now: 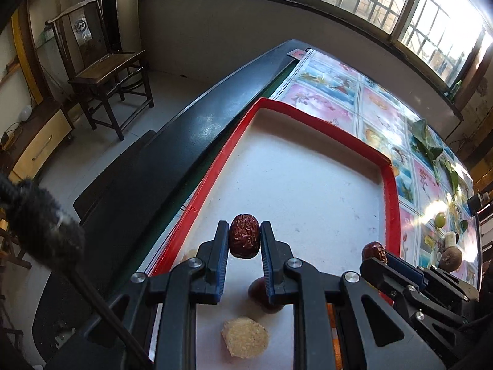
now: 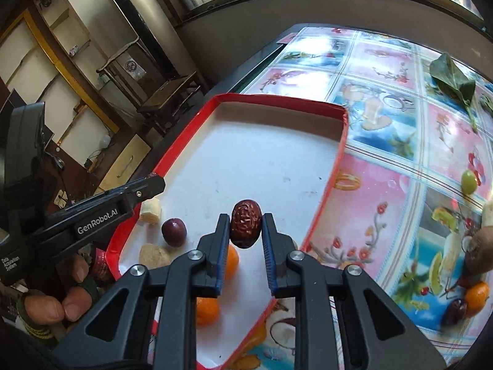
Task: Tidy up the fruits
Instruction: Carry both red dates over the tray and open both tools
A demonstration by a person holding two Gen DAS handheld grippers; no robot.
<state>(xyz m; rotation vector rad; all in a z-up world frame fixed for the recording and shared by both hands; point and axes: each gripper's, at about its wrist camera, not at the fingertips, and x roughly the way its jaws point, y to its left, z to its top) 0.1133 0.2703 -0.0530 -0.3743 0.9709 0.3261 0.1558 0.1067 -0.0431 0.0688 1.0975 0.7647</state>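
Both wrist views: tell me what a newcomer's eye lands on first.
Each gripper is shut on a wrinkled dark-red dried jujube: the left gripper on one jujube and the right gripper on another, both over the red-rimmed white tray. In the tray lie a round dark plum and two orange tangerines. Beyond it, on the flowery plastic tablecloth, sits a green grape.

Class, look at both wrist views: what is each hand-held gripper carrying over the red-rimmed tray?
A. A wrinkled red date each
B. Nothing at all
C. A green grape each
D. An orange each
A: the left hand-held gripper pinches a wrinkled red date between its fingers, and the right hand-held gripper pinches another date, both above the tray.
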